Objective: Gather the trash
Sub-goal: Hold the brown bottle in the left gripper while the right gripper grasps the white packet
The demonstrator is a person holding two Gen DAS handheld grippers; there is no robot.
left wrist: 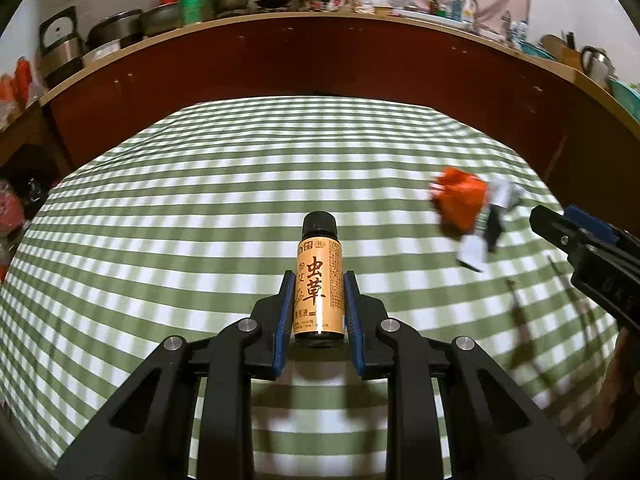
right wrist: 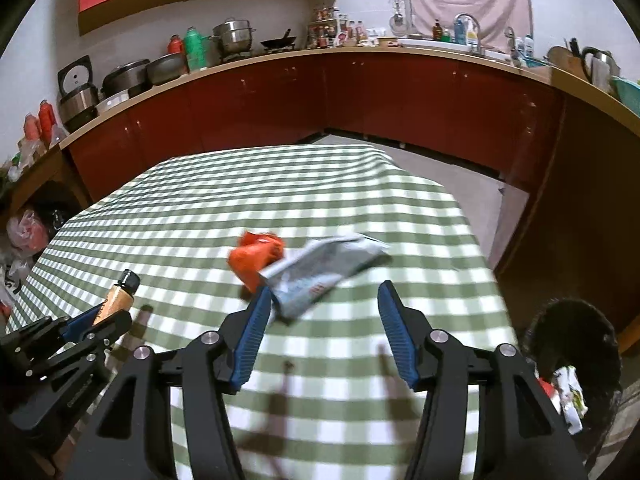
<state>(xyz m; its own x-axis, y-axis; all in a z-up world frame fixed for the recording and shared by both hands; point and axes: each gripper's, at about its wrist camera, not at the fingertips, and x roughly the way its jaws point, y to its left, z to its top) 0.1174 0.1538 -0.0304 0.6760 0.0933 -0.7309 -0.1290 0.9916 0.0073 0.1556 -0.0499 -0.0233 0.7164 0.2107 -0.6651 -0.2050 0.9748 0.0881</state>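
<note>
Left tongs [left wrist: 317,300] clench the bottle [left wrist: 319,280], cap pointing away. Right tongs [right wrist: 324,316] gape beside the wrappers [right wrist: 320,272] on the table [right wrist: 200,220].

The bottle's [left wrist: 319,280] base is hidden between the left gripper's [left wrist: 318,304] pads; its small print is illegible. The orange wrapper [right wrist: 256,258] and grey packet [right wrist: 320,276] are motion-blurred, their print unreadable. The bin [right wrist: 576,364] is cut off at the frame's right edge, its contents indistinct.
</note>
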